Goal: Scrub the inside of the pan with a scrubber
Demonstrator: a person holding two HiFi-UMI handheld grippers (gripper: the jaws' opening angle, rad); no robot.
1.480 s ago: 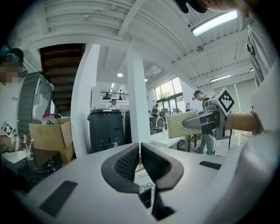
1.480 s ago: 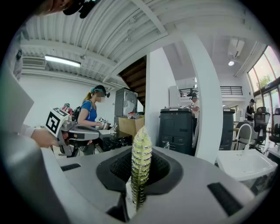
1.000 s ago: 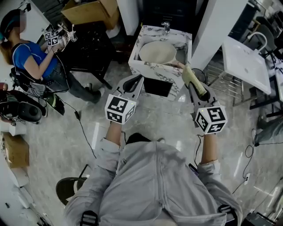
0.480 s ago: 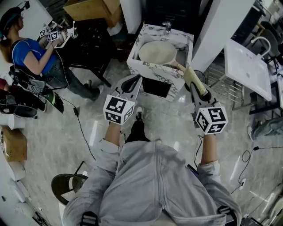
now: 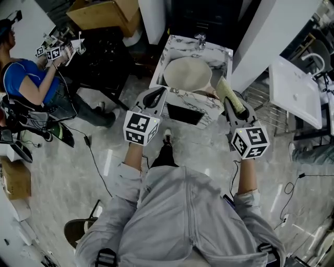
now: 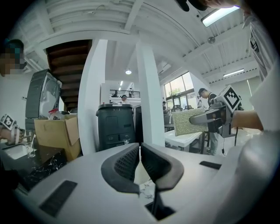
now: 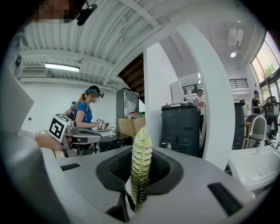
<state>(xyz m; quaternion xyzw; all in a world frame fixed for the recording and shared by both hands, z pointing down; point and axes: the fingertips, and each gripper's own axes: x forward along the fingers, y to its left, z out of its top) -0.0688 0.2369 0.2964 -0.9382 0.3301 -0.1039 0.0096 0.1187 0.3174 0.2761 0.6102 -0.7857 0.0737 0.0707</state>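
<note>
Pale marbled floor spreads under a small marble-patterned sink (image 5: 172, 93) that stands against a white pillar (image 5: 255, 36), with a tap (image 5: 200, 37) at its far edge.

The pan (image 5: 187, 73) lies in the basin, its pale inside facing up and bare. What looks like its handle (image 5: 211, 93) points to the near right corner, though it is too small to be sure. The pan should be stiff and fairly heavy. On a smooth basin it would likely skate under a sideways rub, so the handle is the place to pin it.

The scrubber (image 5: 231, 96) is not yet in the pan. It is pinched by one edge in the right tongs (image 5: 233, 107), just off the sink's right front corner. Most of the pad sticks out past the tips. In the right gripper view it stands edge-on, thin, yellow-green and nubbly (image 7: 141, 166). It looks light and soft, so it will probably fold if pressed hard; a flat, broad stroke suits it better.

The left tongs (image 5: 153, 97) hover over the sink's near left rim. Their jaws are pressed together on nothing (image 6: 140, 148), so they would need to spread to take the handle.

At the far left a person in a blue top (image 5: 26, 83) works at a dark tabletop (image 5: 102, 49), beside a cardboard box (image 5: 102, 13).
</note>
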